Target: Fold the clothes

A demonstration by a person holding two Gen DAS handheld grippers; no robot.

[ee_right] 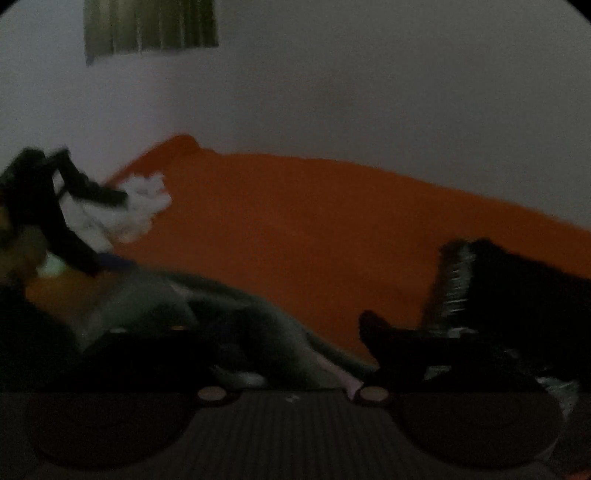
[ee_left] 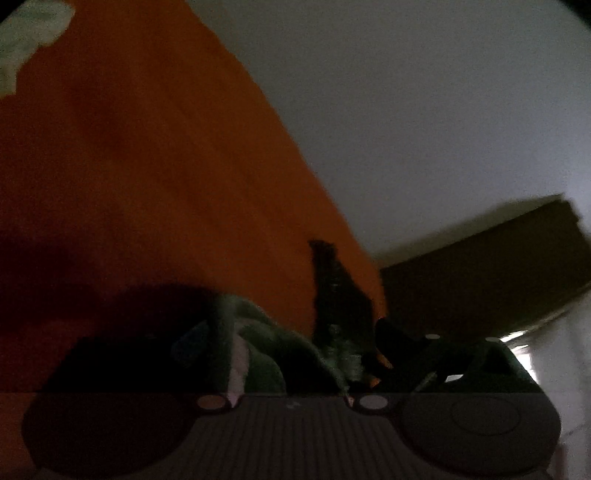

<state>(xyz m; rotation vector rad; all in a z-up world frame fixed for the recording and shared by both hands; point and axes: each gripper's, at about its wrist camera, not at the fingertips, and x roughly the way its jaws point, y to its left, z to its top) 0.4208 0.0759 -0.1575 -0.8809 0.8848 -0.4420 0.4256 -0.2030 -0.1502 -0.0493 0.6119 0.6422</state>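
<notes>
The frames are dark and blurred. A grey-green garment (ee_left: pixel 266 343) lies bunched between the fingers of my left gripper (ee_left: pixel 295 354), over an orange bed sheet (ee_left: pixel 166 166). In the right wrist view the same grey-green garment (ee_right: pixel 236 325) lies across the mouth of my right gripper (ee_right: pixel 295 339); its right finger (ee_right: pixel 454 291) stands clear of the cloth. My left gripper (ee_right: pixel 55 206) shows at the far left, low over the bed. Whether either gripper pinches the cloth is hidden in the dark.
The orange sheet (ee_right: pixel 314 229) covers the bed up to a pale wall (ee_right: pixel 369 92). A white crumpled cloth (ee_right: pixel 144 206) lies at the far left of the bed. A dark wooden piece of furniture (ee_left: pixel 487 266) stands right of the bed. A curtain (ee_right: pixel 147 26) hangs high on the wall.
</notes>
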